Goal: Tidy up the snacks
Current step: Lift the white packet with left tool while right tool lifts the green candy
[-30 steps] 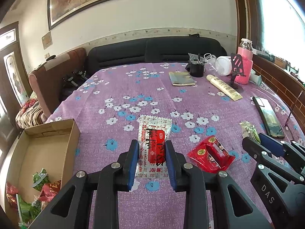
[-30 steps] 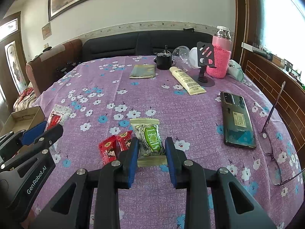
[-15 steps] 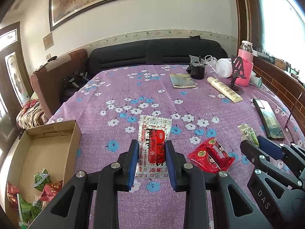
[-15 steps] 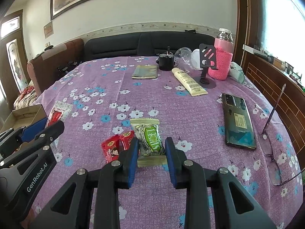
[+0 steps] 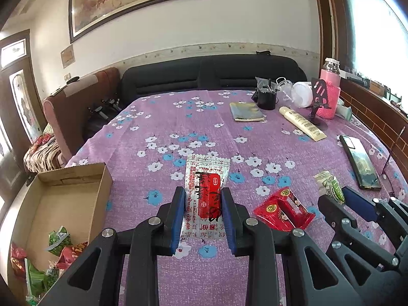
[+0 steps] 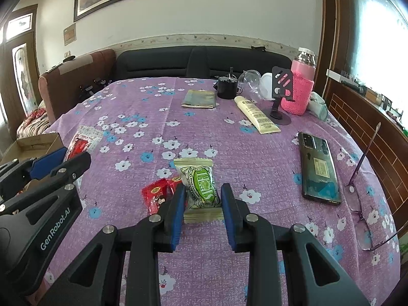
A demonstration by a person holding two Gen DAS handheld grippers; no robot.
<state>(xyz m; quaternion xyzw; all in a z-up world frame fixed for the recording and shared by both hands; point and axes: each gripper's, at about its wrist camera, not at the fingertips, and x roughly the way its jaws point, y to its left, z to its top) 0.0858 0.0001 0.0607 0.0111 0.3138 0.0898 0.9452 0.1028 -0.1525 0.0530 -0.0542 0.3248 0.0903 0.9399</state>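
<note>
My left gripper (image 5: 203, 207) is shut on a white-and-red snack packet (image 5: 206, 193) and holds it above the purple flowered tablecloth (image 5: 204, 117). My right gripper (image 6: 203, 204) is shut on a green snack packet (image 6: 200, 186), also held off the cloth. A red twin-pack snack (image 5: 283, 213) lies on the cloth between the two grippers; it also shows in the right wrist view (image 6: 159, 195). A cardboard box (image 5: 63, 204) at the table's left edge holds several snack packets in its near end.
A dark phone (image 6: 318, 168) and glasses (image 6: 362, 204) lie at the right. At the back stand a cream tube (image 6: 256, 114), a flat gold pouch (image 6: 200, 99), a black cup (image 6: 227, 88), a phone stand (image 6: 280, 94) and a pink bottle (image 6: 301, 86).
Both grippers have risen a little with their packets still held. The table and box look slightly lower and farther in both views. The red twin-pack has stayed put.
</note>
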